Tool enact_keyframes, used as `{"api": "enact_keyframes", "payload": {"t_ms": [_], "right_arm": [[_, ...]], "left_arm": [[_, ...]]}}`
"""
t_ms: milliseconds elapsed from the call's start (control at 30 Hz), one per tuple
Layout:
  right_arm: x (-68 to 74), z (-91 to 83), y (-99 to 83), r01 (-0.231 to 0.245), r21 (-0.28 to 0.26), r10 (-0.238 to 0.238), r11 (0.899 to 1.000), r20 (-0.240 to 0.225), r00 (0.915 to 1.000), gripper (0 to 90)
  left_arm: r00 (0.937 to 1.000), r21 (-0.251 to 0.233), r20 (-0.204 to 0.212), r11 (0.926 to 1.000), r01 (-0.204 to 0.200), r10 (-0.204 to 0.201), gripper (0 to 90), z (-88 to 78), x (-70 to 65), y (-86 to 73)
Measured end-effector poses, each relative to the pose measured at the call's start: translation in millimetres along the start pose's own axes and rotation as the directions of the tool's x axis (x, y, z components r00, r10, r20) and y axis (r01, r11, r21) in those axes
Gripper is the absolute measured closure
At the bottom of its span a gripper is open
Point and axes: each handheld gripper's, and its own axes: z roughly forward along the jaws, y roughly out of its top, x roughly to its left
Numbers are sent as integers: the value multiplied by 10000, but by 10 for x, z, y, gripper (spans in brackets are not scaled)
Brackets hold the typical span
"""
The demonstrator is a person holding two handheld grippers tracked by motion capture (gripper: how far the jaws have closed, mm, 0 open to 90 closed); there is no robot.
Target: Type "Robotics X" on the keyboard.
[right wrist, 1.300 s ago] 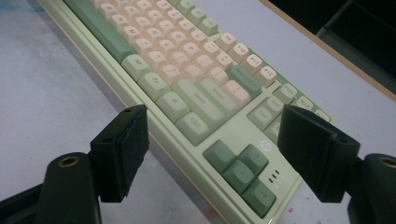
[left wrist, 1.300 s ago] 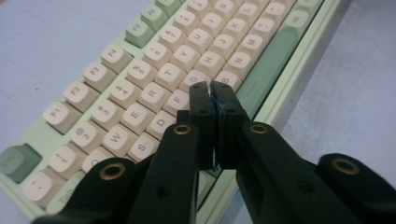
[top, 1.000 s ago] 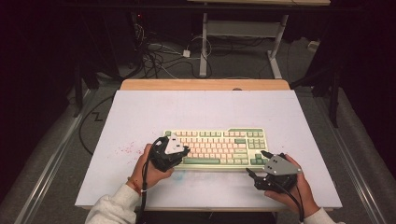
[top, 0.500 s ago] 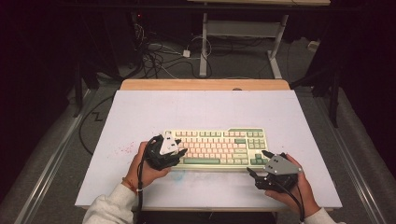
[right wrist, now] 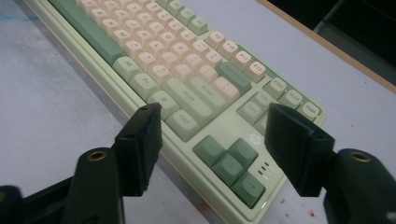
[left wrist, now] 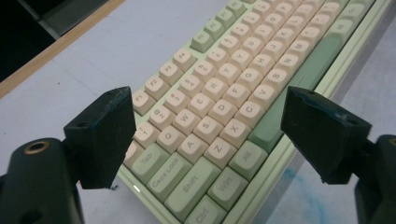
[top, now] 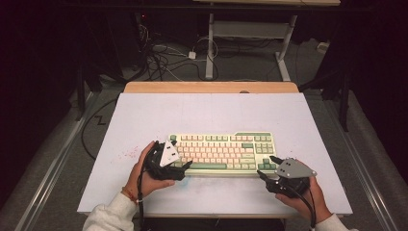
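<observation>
The pale green plastic keyboard with cream keys (top: 221,153) lies near the worktop's front edge. Your left tongs (top: 185,166) have moved onto its left end; both tongs (top: 267,167) stay apart, ready to grip.

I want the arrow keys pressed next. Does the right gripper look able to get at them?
Probably yes. The right gripper sits open at the keyboard's right front corner, and in its own view the arrow keys lie just ahead between the jaws, with nothing in between.
</observation>
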Motion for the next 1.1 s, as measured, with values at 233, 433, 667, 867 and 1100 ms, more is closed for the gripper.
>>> {"api": "enact_keyframes", "payload": {"t_ms": [233, 433, 667, 867, 1100], "right_arm": [[-64, 45, 26, -226, 223, 236, 9995, -466, 9986, 522], [-120, 86, 94, -317, 289, 336, 9991, -690, 9970, 658], [-143, 139, 177, -339, 463, 385, 9984, -1045, 9938, 811], [-134, 243, 263, -139, 541, 208, 9984, -1289, 9914, 895], [-125, 406, 348, -67, 725, 175, 9973, -1488, 9887, 897]], "left_arm": [[9999, 218, 21, 9997, -140, 139, 159, -62, 3, -162], [9999, 329, -5, 9994, 117, -117, 161, -130, 16, -304], [9996, 558, -69, 9981, 278, -275, 167, -222, -1, -463], [9986, 589, -121, 9969, 528, -522, 167, -312, 11, -568], [9980, 770, -27, 9950, 631, -631, 170, -333, -22, -621]]}}
